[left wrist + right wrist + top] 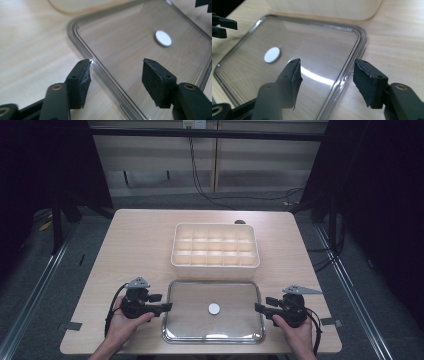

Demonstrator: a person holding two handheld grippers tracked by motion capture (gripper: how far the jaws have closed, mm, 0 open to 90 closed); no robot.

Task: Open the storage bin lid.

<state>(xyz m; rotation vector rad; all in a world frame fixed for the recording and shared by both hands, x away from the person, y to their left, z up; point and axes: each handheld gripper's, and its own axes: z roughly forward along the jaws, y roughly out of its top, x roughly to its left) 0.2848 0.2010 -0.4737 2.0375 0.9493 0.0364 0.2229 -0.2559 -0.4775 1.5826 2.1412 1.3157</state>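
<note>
I see both jaws parted, straddling clear lid [213, 332] edges, left gripper [166, 308], right gripper [257, 308]. Risk: slick rim slips, uneven lift tilts lid, knocks compartment box [215, 268].

Your left gripper [167, 307] low near table's front-left edge, jaws level, pointing inward, standing apart, nothing pinched. Your right gripper [258, 308] mirrors it near front-right edge, jaws apart too. Your hands [125, 322] wrap both bodies from below; forearms enter over front edge.
</note>
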